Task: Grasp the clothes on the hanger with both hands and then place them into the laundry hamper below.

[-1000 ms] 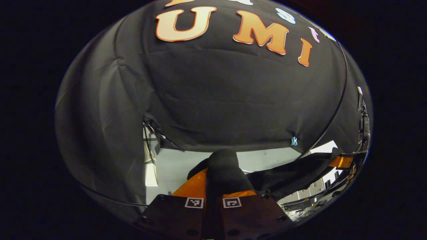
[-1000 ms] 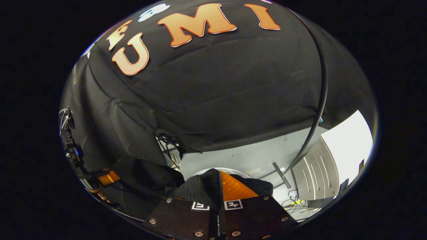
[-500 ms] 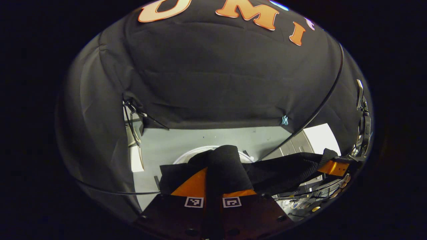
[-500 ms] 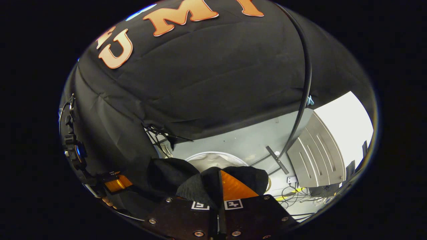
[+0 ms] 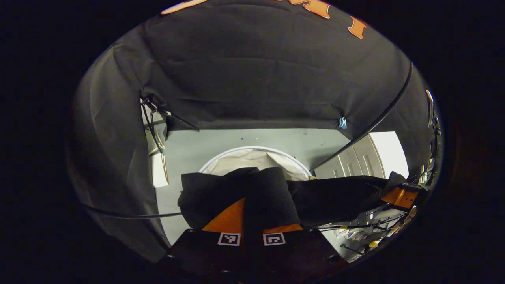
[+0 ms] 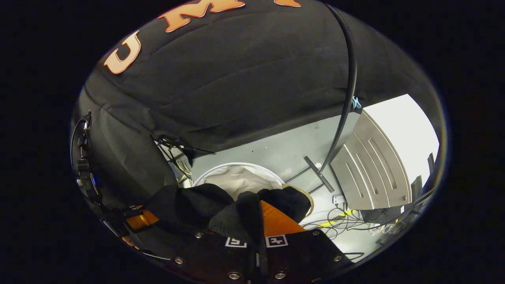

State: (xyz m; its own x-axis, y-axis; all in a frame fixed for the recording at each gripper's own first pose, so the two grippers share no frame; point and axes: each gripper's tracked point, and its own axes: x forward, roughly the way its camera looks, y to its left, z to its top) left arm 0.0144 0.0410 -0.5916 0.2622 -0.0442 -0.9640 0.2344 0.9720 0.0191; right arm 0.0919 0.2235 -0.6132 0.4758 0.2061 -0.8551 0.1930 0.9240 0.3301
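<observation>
A black garment (image 5: 331, 195) hangs stretched between my two grippers, above the round white laundry hamper (image 5: 284, 156) on the grey floor. My left gripper (image 5: 252, 213) is shut on one bunched end of the cloth, which covers the gap between its fingers. At the right edge of the left gripper view the other gripper (image 5: 402, 197) pinches the far end. In the right gripper view my right gripper (image 6: 258, 215) is shut on the black garment (image 6: 189, 205), with the hamper (image 6: 236, 175) just beyond it. The left gripper (image 6: 136, 219) holds the cloth at lower left there.
A black pole (image 6: 347, 94) of the rack runs down to a foot on the floor. A grey ribbed panel (image 6: 371, 165) and loose cables (image 6: 355, 225) lie to the right. White boxes (image 5: 159, 175) stand by the left curtain edge.
Both grippers have come down with the garment and tilted toward the floor. The hamper's rim has risen into fuller view in both views and looks closer.
</observation>
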